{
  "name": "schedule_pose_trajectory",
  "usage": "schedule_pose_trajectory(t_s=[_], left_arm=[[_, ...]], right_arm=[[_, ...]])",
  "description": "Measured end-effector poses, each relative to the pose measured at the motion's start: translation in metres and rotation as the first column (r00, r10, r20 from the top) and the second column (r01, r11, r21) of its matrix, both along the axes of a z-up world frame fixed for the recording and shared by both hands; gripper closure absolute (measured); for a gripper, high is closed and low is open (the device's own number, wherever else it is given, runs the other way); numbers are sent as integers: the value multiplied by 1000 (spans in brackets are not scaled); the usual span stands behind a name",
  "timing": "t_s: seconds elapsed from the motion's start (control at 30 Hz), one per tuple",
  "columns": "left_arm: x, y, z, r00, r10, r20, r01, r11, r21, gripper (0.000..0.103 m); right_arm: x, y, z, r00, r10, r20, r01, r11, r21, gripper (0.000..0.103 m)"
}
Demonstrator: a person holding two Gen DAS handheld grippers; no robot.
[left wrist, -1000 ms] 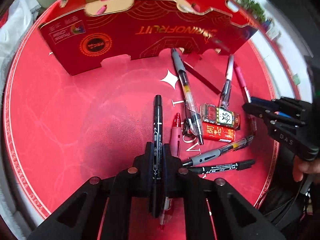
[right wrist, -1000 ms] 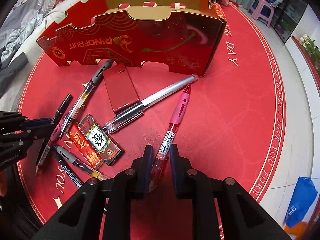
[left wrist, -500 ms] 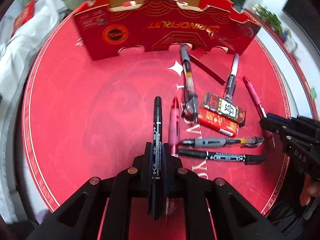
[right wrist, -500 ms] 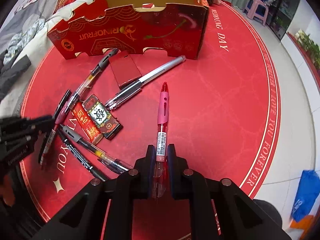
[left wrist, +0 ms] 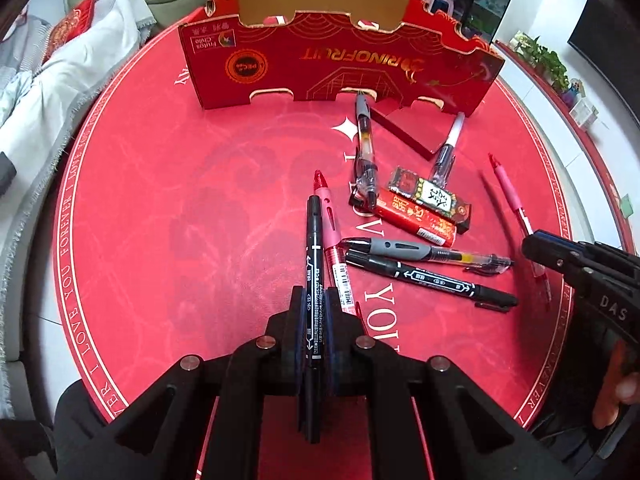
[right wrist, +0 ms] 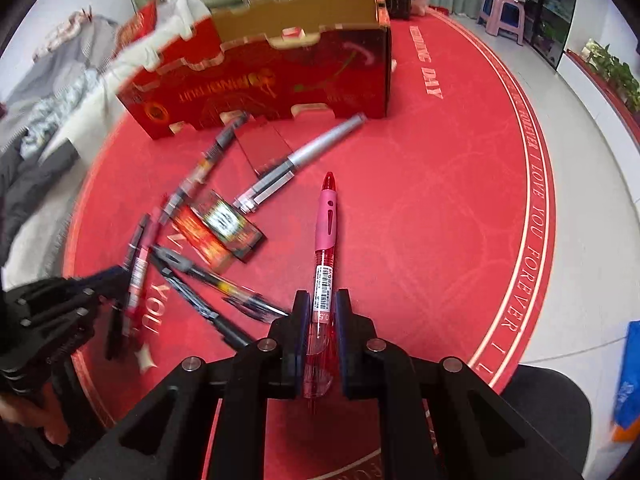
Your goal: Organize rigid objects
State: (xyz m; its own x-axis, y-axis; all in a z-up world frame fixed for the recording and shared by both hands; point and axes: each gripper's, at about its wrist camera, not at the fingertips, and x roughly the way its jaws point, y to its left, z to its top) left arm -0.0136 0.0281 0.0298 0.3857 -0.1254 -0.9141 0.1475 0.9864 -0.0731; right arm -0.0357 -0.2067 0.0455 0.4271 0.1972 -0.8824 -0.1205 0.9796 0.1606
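The left gripper point(left wrist: 315, 316) is clenched on a black marker point(left wrist: 314, 280), and the right gripper point(right wrist: 322, 316) grasps a red pen point(right wrist: 325, 248), both above the red mat point(left wrist: 180, 200). Other pens point(left wrist: 424, 250) and two small boxes point(left wrist: 424, 208) lie near the far red carton point(left wrist: 340, 64).

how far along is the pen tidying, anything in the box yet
Nothing shows as done: the visible part of the red cardboard box holds no pens. In hand: the left gripper is shut on a black marker, the right gripper on a pink-grip red pen. Left on the mat: several pens and two small red packets.
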Motion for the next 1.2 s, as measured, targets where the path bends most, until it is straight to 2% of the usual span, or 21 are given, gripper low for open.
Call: schedule_pose_trajectory(t_s=[0.27,0.63,1.2], left_arm=[[-4,-3,15,998,31,51,-30,999,-29,94],[9,-6,34,996,41,75,-38,998,-46,94],[26,-15,58,992,47,118,-42,998,-44,94]], right_arm=[[3,2,14,997,4,71,-4,1000,-4,90],[7,36,35,985,100,142,-85,991,-107,90],[22,43,60,975,115,193,-98,991,-94,90]])
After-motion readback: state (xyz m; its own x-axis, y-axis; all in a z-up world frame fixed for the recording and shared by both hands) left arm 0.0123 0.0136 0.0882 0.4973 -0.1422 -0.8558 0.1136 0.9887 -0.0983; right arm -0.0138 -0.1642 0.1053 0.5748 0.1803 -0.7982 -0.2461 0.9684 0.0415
